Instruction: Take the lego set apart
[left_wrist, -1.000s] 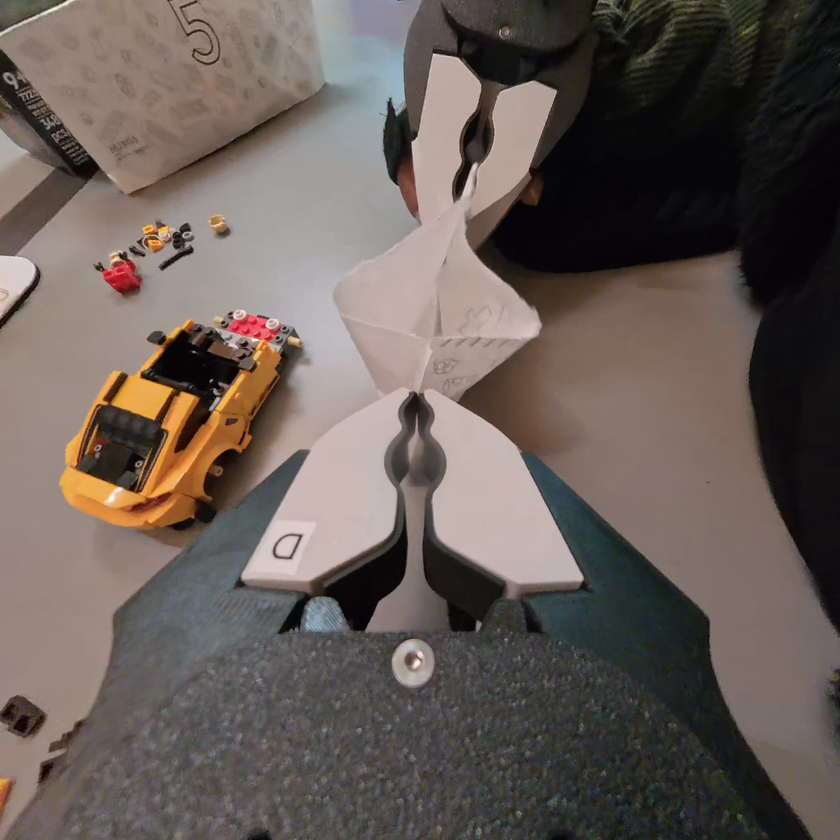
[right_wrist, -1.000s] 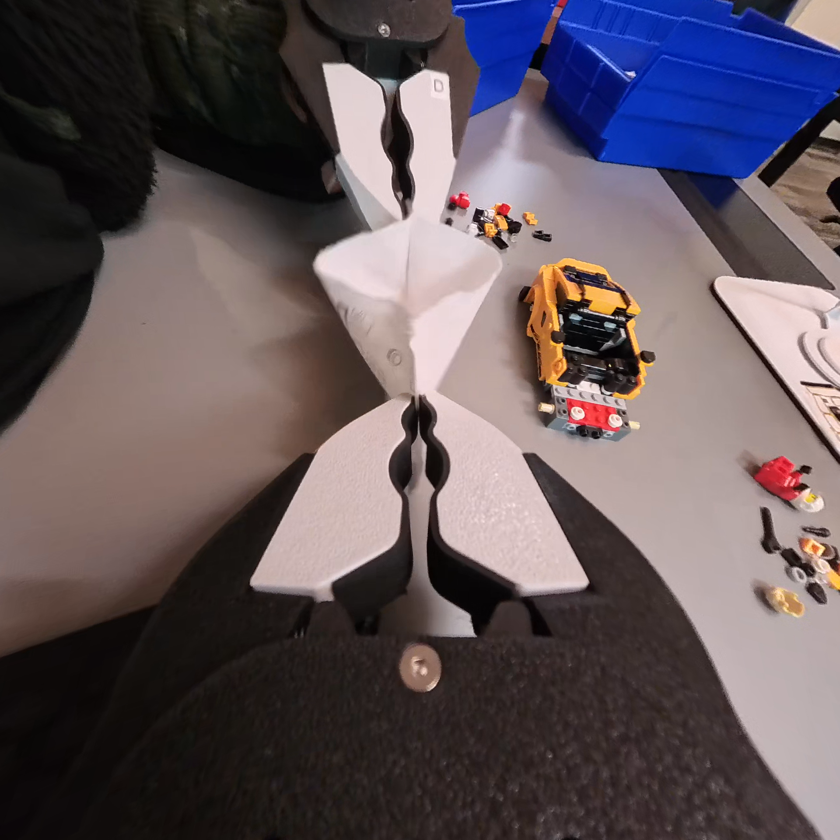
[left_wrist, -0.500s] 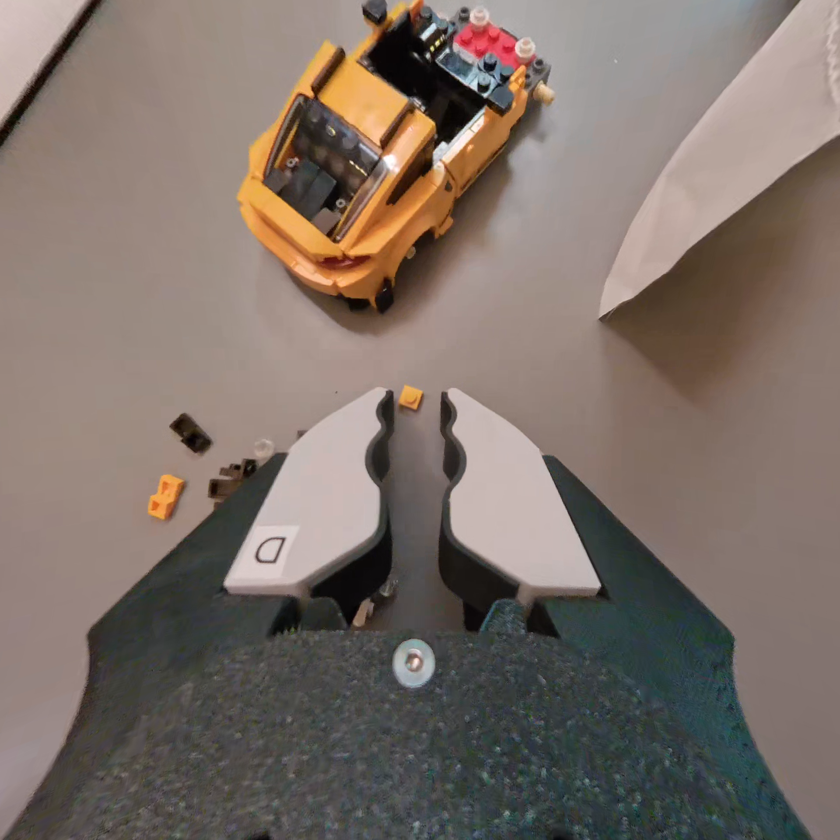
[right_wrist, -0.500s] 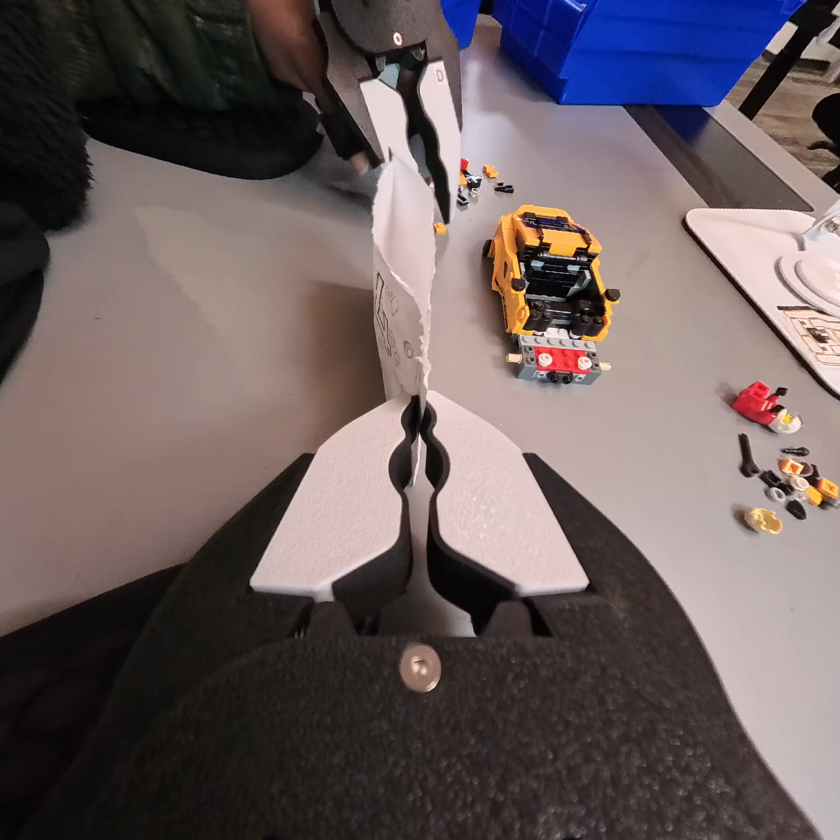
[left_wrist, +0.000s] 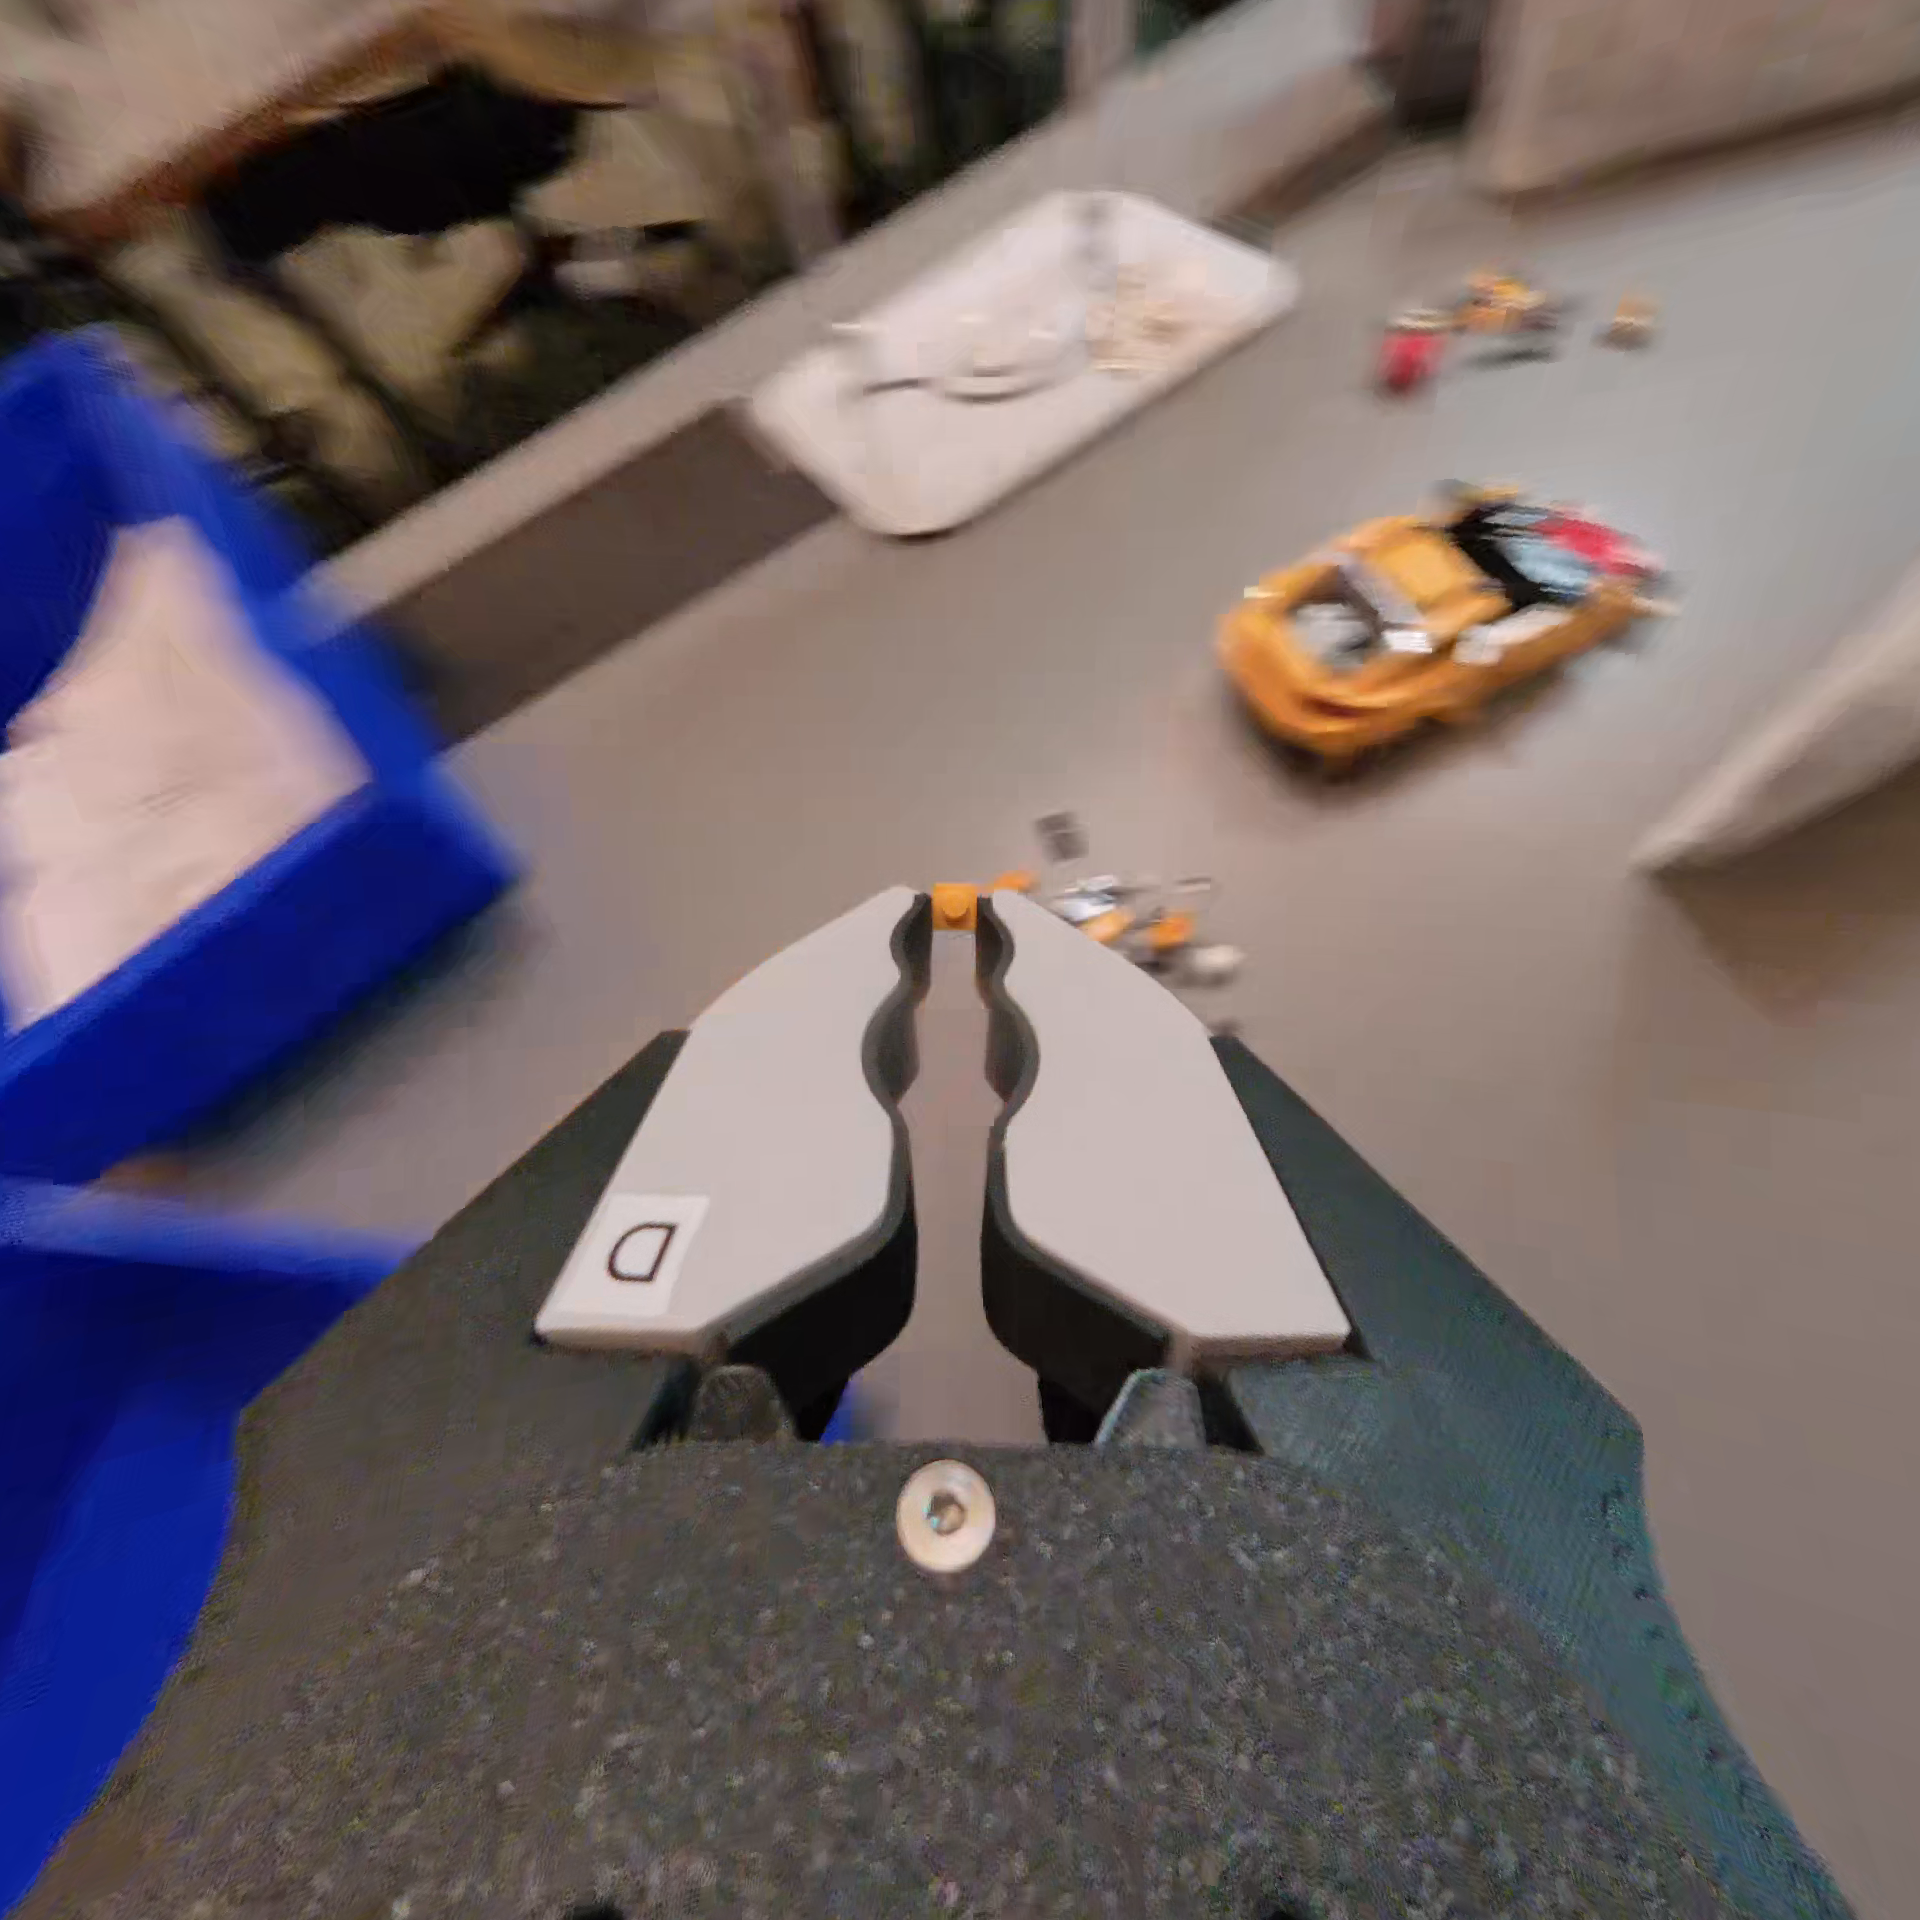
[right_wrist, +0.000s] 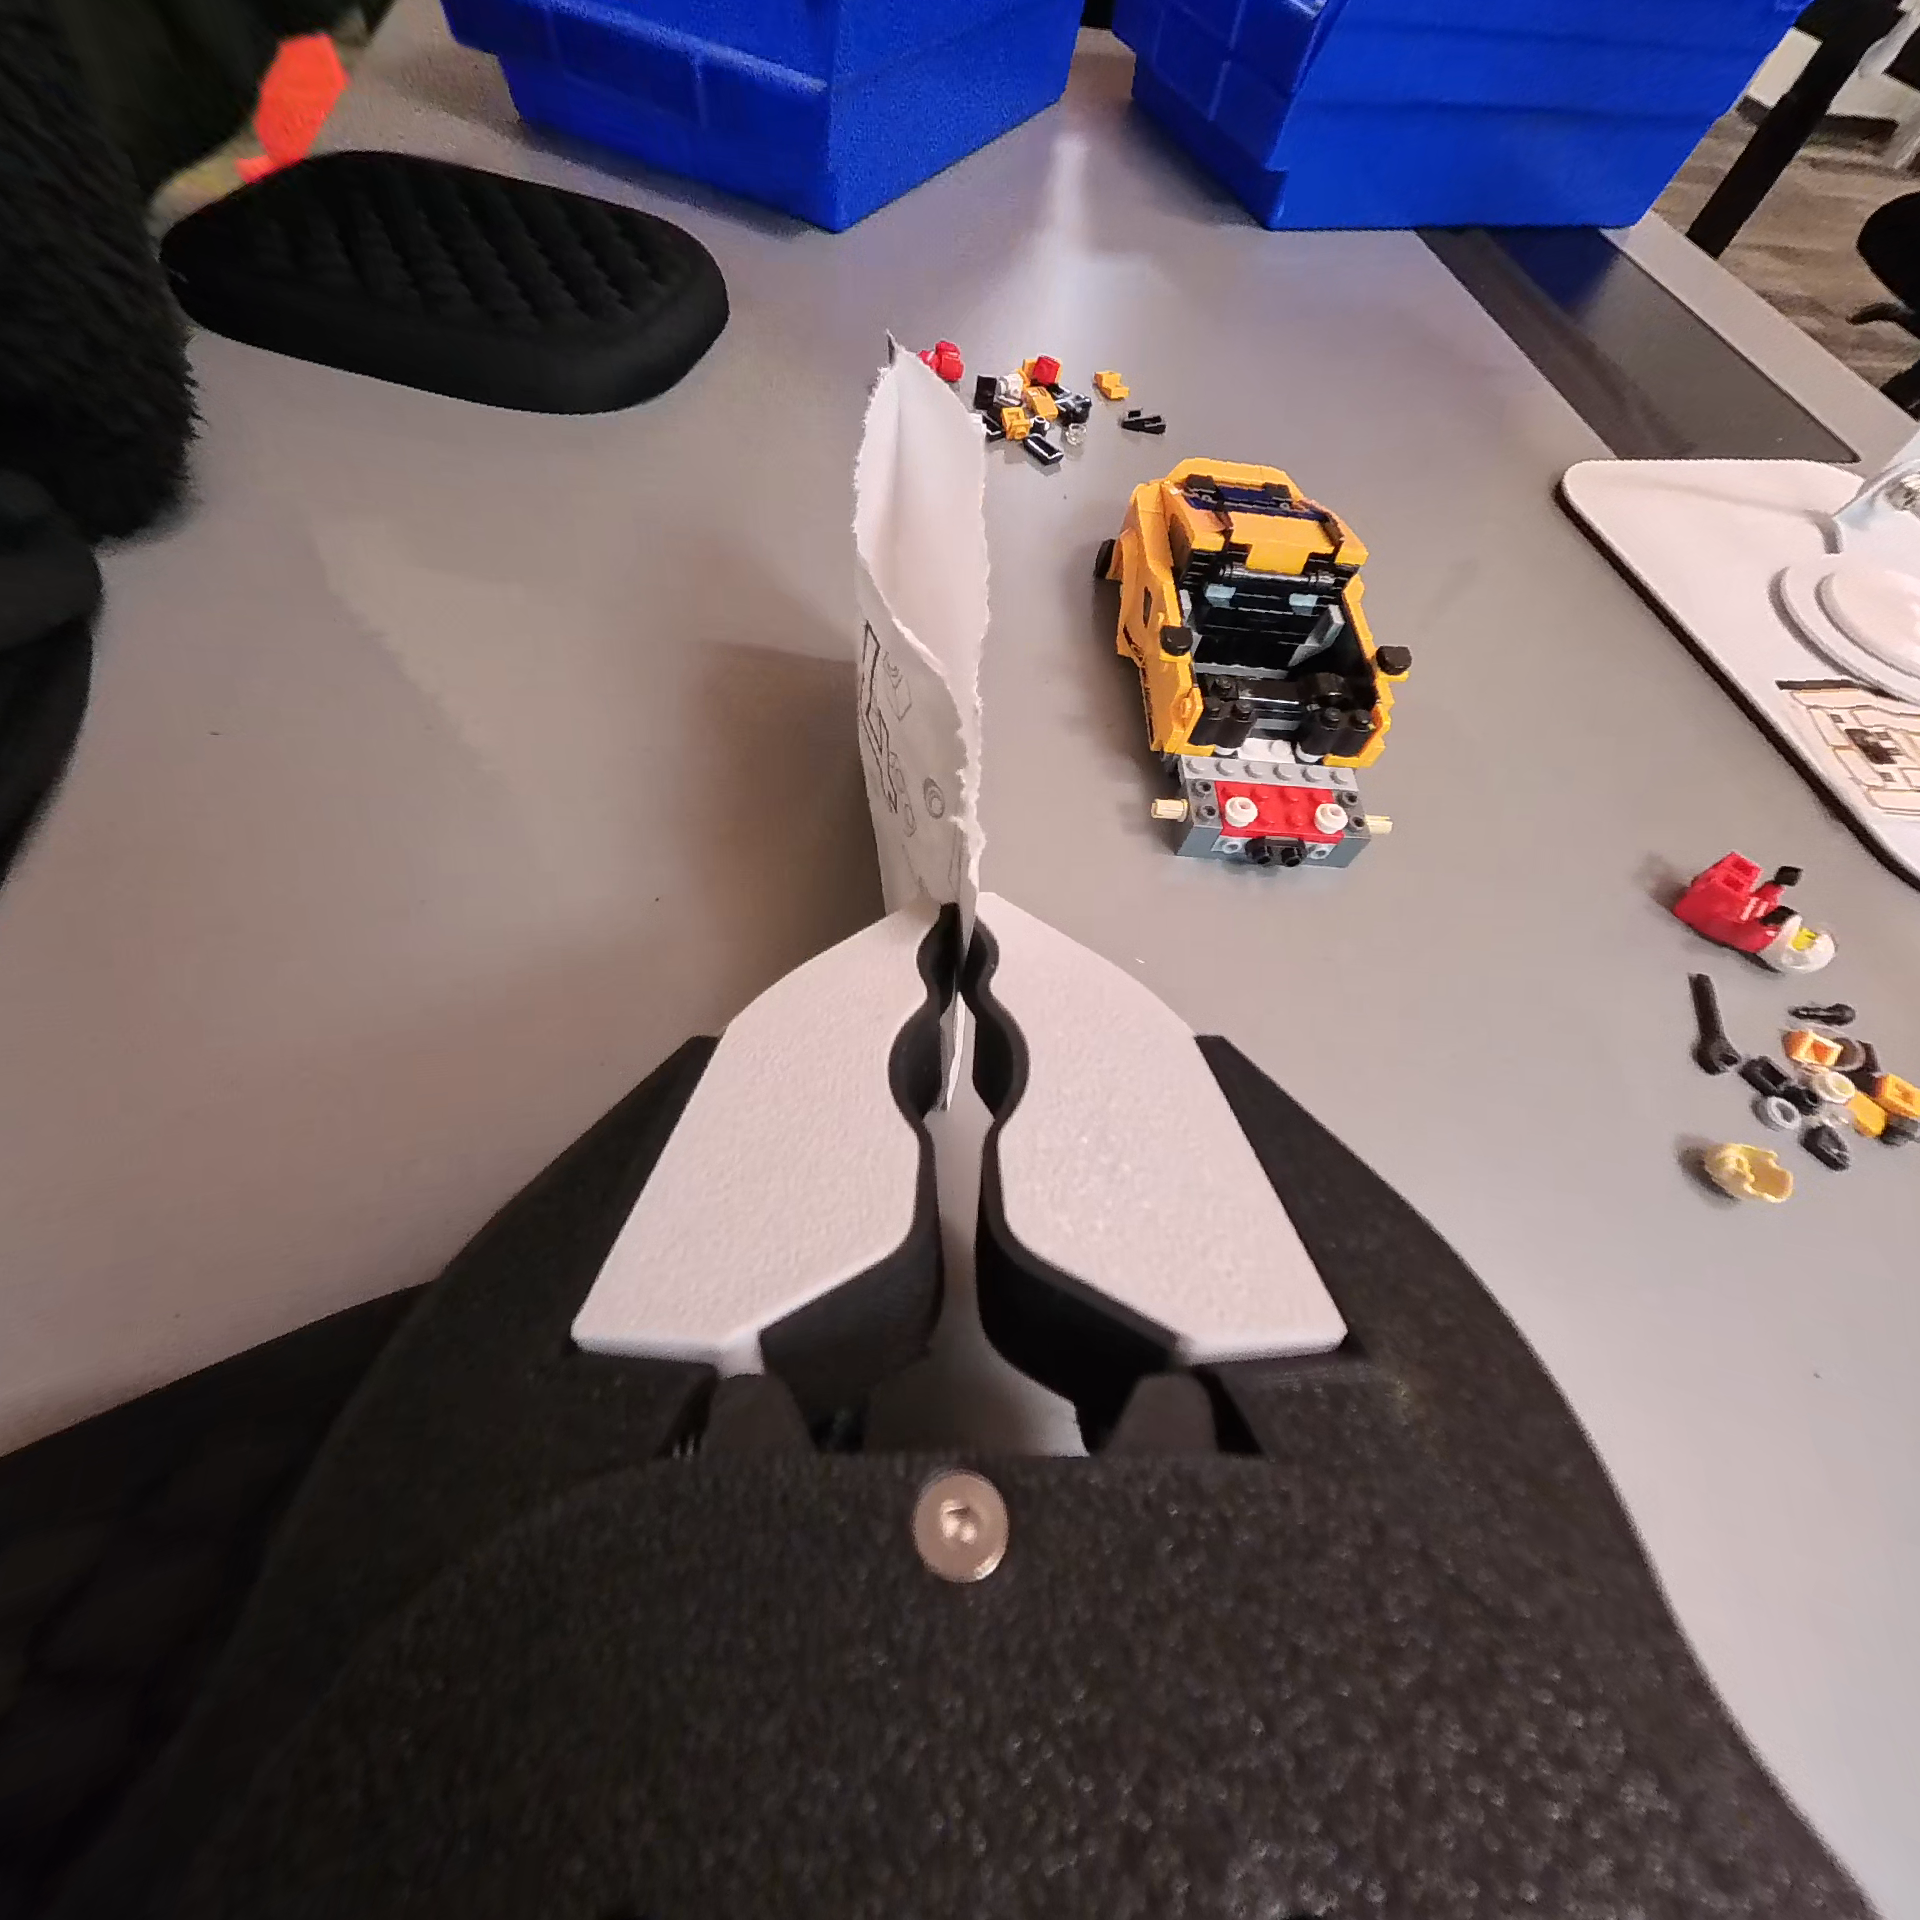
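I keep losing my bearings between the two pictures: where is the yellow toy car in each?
Left wrist view: yellow car, blurred, upper right, beyond the left gripper.
Right wrist view: yellow car, right of centre, beside the paper bag.
Shared landmark: the white tray near the car.

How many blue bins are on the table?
2, both in the right wrist view: one blue bin at the table's far edge, centre; another to its right. More may be hidden.
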